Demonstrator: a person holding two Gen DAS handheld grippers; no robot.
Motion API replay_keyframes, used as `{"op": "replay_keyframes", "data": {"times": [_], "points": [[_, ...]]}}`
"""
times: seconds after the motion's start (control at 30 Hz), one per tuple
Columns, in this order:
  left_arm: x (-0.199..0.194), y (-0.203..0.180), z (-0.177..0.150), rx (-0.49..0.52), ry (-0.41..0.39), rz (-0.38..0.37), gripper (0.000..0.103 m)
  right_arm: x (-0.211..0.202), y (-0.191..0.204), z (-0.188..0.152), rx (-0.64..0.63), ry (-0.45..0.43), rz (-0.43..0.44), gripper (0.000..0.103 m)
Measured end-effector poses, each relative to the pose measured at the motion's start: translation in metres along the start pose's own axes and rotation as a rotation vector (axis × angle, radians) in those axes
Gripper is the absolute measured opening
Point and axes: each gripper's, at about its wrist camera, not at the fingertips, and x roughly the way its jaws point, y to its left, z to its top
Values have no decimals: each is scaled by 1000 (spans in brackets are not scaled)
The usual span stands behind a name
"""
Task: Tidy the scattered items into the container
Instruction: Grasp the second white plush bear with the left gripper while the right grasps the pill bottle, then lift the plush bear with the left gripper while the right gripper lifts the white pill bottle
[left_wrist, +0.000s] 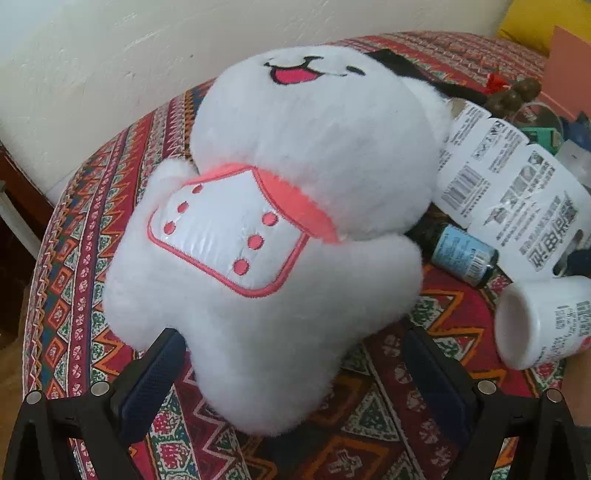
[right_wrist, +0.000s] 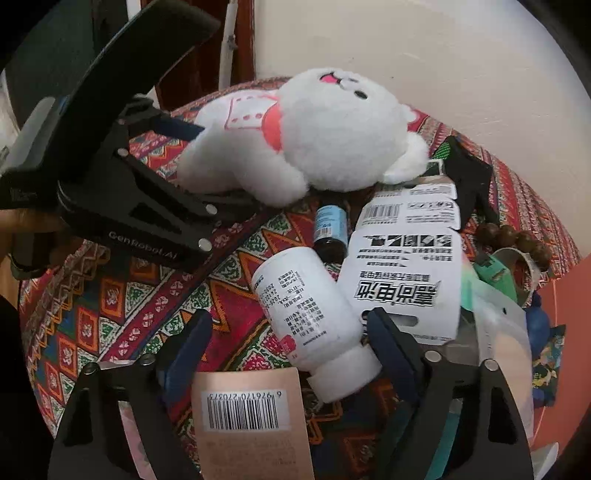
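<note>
1. Left gripper (left_wrist: 291, 373): its jaws stand wide open on either side of the lower end of the white plush toy (left_wrist: 280, 206). One dark finger pad (left_wrist: 147, 384) is close against the plush's lower left edge, while the other stands off to the right with patterned cloth showing between it and the fur. In the right wrist view the left gripper (right_wrist: 218, 177) reaches in from the left, one finger above the plush's leg and one below.
2. The plush lies on its back on the patterned surface (left_wrist: 92, 229), its face toward the pale wall (left_wrist: 110, 55), a pink-trimmed white bib with pink dots on its chest.
3. Just right of the plush lies a small dark bottle with a blue label (left_wrist: 463, 254), on its side, partly tucked under a white printed card (left_wrist: 517, 199) with barcodes.
4. A white bottle (right_wrist: 314, 321) lies on its side near the front, its cap end pointing toward the right wrist camera.
5. Right gripper (right_wrist: 288, 332): its jaws are open around the white bottle's lower part; the right finger sits at the bottle's side, and I cannot tell whether it touches.
6. A barcoded tan card (right_wrist: 247, 413) lies under the bottle's cap end.
7. Far right, brown wooden beads (right_wrist: 517, 240), a green item and clear packaging lie crowded together; an orange wall (right_wrist: 561, 354) rises at the edge, possibly the container.
</note>
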Motion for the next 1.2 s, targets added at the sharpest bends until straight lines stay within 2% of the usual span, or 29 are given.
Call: {"op": "replay_keyframes", "data": {"times": [0.1,0.17,0.33,0.4,0.43,0.47,0.57,0.83,0.9,1.13,1.2], "points": [[7,4,0,-2,5,7,98,3,0,2,0,-2,1,79],[11,4,0,-2,6,19,98,5,-2,3,9,4,-6,52],[21,8,3,-29,-13,42,101,2,-11,3,53,-10,19,51],[20,10,4,-39,-34,68,88,-4,-12,5,62,-38,16,51],[19,11,4,-45,-43,78,68,-9,-13,6,68,-57,20,51],[17,14,4,-53,-48,78,61,-12,-14,6,72,-69,23,51],[11,20,4,-78,-65,72,55,-24,-13,7,76,-109,16,51],[-38,18,7,-131,-184,17,50,-55,-10,0,91,-206,-4,51],[-54,19,6,-155,-209,-7,49,-73,-15,1,96,-230,-7,51],[-84,18,-18,-200,-174,-71,48,-108,-15,-2,116,-279,-8,51],[-87,18,-24,-177,-169,-62,49,-110,-15,-2,123,-282,-4,51]]}}
